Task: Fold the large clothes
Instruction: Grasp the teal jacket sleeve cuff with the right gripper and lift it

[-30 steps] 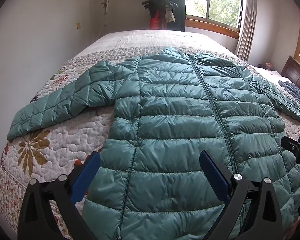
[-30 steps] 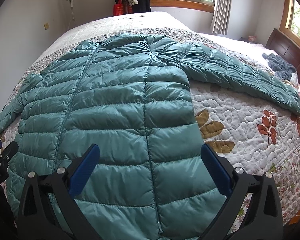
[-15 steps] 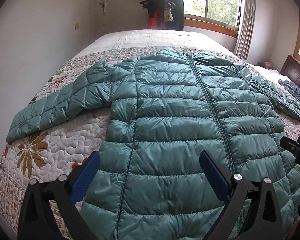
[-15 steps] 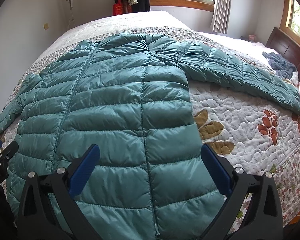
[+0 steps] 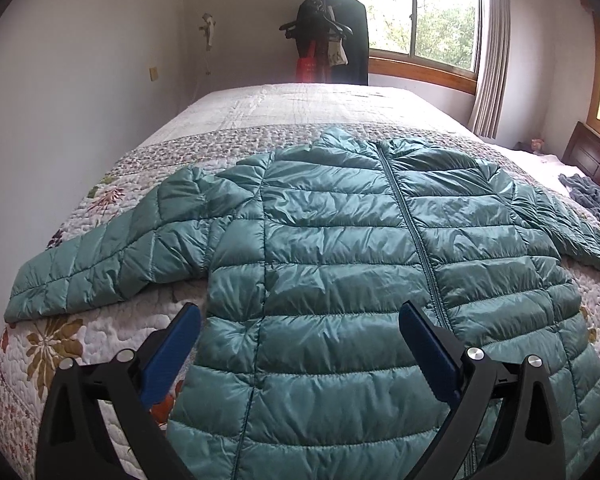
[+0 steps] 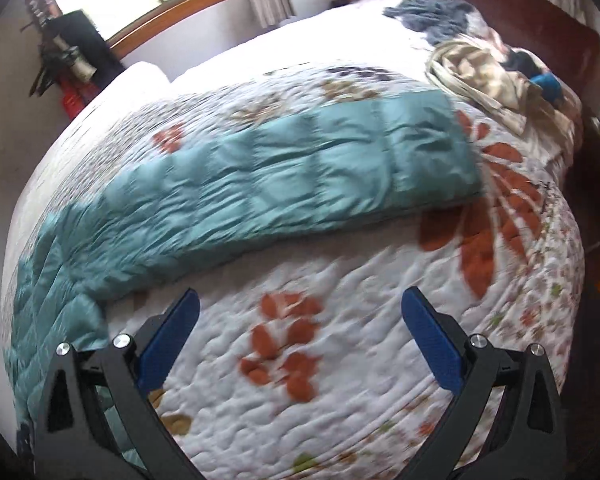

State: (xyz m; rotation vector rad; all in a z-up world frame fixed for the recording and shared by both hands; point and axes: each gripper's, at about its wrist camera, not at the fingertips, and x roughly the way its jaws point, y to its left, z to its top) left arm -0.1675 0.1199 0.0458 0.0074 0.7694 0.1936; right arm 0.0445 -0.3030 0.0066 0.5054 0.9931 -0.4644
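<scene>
The teal puffer jacket (image 5: 340, 264) is lying flat and zipped on the quilted bed (image 5: 80, 340), front up, both sleeves spread outward, as it was half a second ago. The left gripper (image 5: 300, 332) is hovering over the jacket's lower front, its jaws wide open and gripping nothing; its view is sitting slightly further back than before, showing more of the room. The right gripper (image 6: 300, 320) is the one that has changed: it is swinging away from the jacket body to the right, its blurred view now facing the jacket's sleeve (image 6: 300, 168) stretched across the floral quilt, with a pile of clothes (image 6: 492, 68) near the headboard (image 6: 520, 12). Its jaws are also spread wide, empty, above bare quilt just short of the sleeve.
</scene>
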